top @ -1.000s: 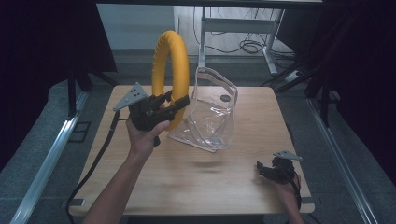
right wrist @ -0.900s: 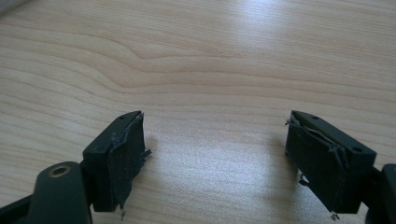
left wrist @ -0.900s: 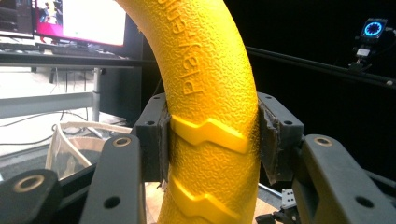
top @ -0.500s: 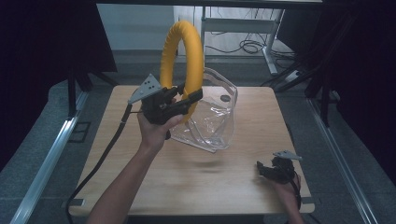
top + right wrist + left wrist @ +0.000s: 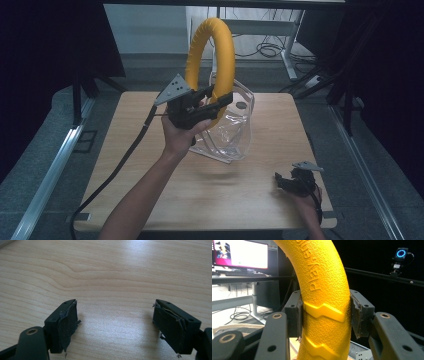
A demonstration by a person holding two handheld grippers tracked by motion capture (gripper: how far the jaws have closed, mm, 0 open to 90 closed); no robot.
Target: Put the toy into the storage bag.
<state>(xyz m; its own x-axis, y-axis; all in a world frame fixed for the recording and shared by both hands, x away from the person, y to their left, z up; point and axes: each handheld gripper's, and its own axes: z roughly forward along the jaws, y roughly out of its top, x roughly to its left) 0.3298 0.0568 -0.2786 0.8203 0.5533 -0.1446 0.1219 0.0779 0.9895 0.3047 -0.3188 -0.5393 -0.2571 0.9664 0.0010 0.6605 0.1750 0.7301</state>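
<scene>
**Yellow ring held up over the clear bag, right gripper idle**

The left gripper (image 5: pixel 325 315) has its two pads clamped on the yellow ring (image 5: pixel 210 65), one against each flank of the tube, at a spot where raised zigzag ridges cross the pebbled surface. That texture looks grippy rather than slick, and the ridges should keep the tube from sliding through the pads. The ring reads as foam or soft rubber: thick, light for its bulk, a little yielding, not something that will crack if bumped. Holding it low on the loop, as here, leaves most of the hoop standing tall above the hand, so I would expect it to wobble or swing if moved fast; a hold across the tube is the only sensible one, since the loop is too wide to span.

In the high view the ring stands upright, clear of the table (image 5: pixel 150 200), just in front of and partly over a clear plastic bag (image 5: pixel 232 135) that stands open near the table's middle. The bag looks flimsy and easily tipped or crumpled.

The right gripper (image 5: pixel 115 322) rests low near the right front corner with its jaws wide apart and nothing between them, bare wood beneath.

There is open tabletop to the left, front and right of the bag; the table edges are well away from the ring, though the right gripper sits near the front edge.
</scene>
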